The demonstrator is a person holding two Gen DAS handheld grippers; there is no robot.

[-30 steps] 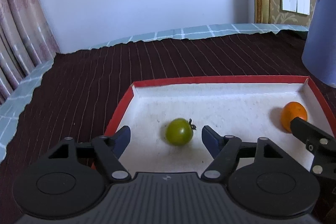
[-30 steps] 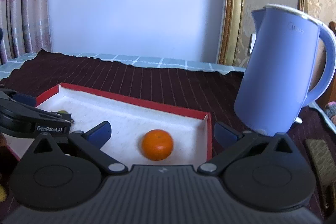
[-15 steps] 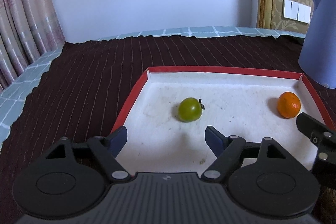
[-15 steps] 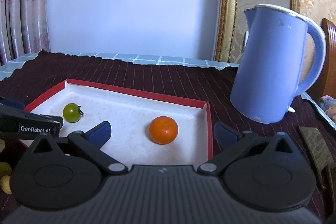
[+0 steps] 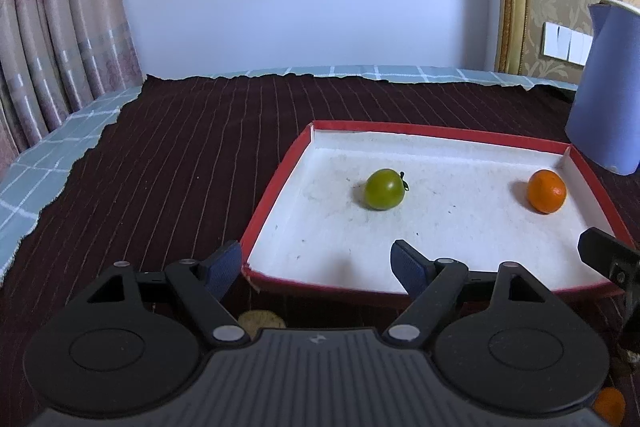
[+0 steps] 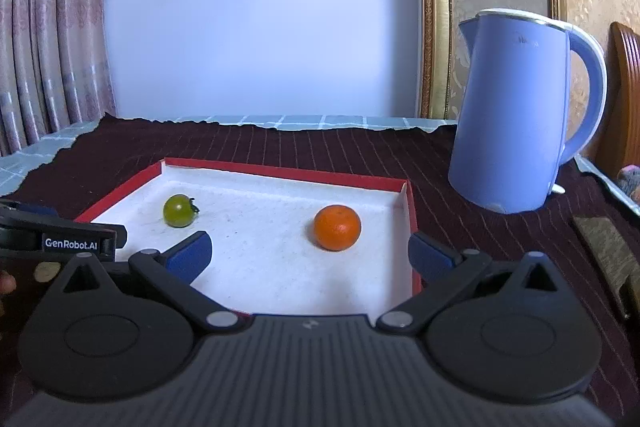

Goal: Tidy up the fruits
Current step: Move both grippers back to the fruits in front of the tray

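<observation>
So there's a shallow red-edged tray (image 5: pixel 276 183) with a white floor sitting on the bench, which is covered in a dark maroon striped cloth (image 5: pixel 180 155). Two fruits are inside it, well apart from each other: a green tomato (image 5: pixel 384 189) roughly mid-tray toward the left side, and a small orange (image 5: pixel 546 191) over by the right wall, near the far right corner. The left tool (image 5: pixel 316 265) has its blue pads spread wide with nothing between them; its jaws have just been opening a bit more, and it hangs over the tray's near-left corner, one pad outside the rim and one over the white floor. The right tool (image 6: pixel 310 249) is gaping wide too and holding nothing, with the orange sitting ahead of the gap between its pads but not touched. From the right wrist view you can see the left tool's side poking in at the left edge with a white label on it. A blue kettle (image 6: pixel 516 115) stands on the cloth just right of the tray. Bottom right of the left view there's another orange fruit (image 5: pixel 608 405) lying outside the tray, partly hidden.
</observation>
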